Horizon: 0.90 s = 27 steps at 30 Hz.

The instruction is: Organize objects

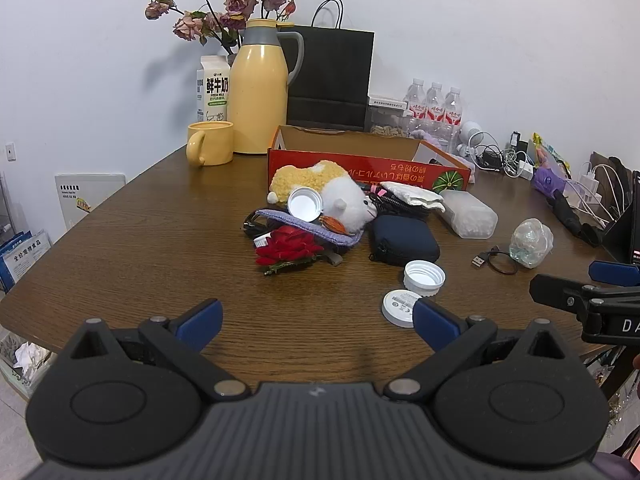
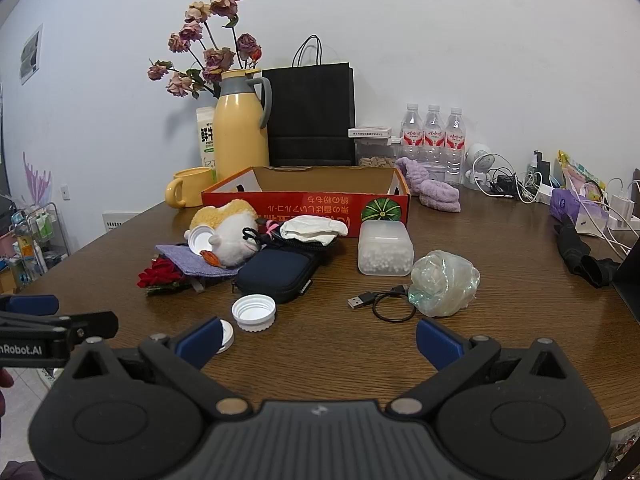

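Both grippers are spread wide with nothing in them, hovering over the near edge of the table (image 1: 120, 240). The left gripper (image 1: 318, 322) has a small white disc (image 1: 400, 307) just ahead of its right finger, and a white cap (image 1: 424, 278) sits open side up just past that. The right gripper (image 2: 320, 338) is off to the side, with a short USB cable (image 2: 380, 302) and a crumpled clear bag (image 2: 442, 282) in front of it.

Further out is the pile: a navy pouch (image 1: 404, 240), a red rose (image 1: 290, 246) beside a purple cloth (image 1: 304, 226), and a plush toy (image 1: 320, 188) lying on that cloth with another white cap (image 1: 305, 203) leaning on it. A frosted box (image 2: 385, 248) of white pellets sits right of the pouch, just in front of the red carton (image 2: 308, 200), which is open at the top.

Behind it all there's a yellow jug (image 1: 262, 88), a mug (image 1: 210, 142), a black bag (image 1: 330, 76) and some water bottles (image 2: 434, 134) by the wall.
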{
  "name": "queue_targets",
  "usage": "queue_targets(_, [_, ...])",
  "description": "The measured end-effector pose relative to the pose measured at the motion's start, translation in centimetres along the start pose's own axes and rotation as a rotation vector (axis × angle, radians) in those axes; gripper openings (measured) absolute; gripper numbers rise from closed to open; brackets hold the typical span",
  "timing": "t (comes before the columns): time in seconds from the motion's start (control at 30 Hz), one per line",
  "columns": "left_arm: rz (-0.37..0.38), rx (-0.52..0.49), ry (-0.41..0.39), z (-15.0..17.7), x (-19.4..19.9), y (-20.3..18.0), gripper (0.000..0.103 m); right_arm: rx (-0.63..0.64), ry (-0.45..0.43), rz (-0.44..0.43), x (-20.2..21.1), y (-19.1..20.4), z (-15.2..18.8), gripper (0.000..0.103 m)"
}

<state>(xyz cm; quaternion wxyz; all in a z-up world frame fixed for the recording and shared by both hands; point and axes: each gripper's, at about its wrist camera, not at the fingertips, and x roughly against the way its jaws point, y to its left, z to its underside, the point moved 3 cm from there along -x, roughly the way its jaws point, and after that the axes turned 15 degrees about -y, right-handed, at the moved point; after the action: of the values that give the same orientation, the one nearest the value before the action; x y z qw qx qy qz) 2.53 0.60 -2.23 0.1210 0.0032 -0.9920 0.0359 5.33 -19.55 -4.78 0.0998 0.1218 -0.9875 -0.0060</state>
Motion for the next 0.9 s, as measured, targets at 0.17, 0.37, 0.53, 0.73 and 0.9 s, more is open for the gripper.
queue_targets(0.17, [0.000,0.000,0.001,-0.05,-0.04,0.01,0.103,0.000,0.000,0.000,-0.01,-0.01,-0.03,0.103])
queue_targets(0.37, [0.000,0.000,0.001,-0.04,-0.02,0.01,0.103,0.000,0.001,0.000,-0.01,-0.02,-0.08,0.103])
queue_targets(0.53, [0.000,0.000,0.001,-0.11,-0.05,0.03,0.103,0.000,0.002,-0.001,-0.01,-0.01,-0.08,0.103])
queue_targets(0.73, [0.000,0.000,0.003,-0.08,-0.03,0.05,0.103,0.000,0.002,-0.001,-0.02,0.06,0.01,0.103])
queue_targets(0.9, [0.004,-0.001,0.008,0.39,-0.22,0.08,0.103,0.006,0.006,-0.008,-0.07,0.17,0.25,0.103])
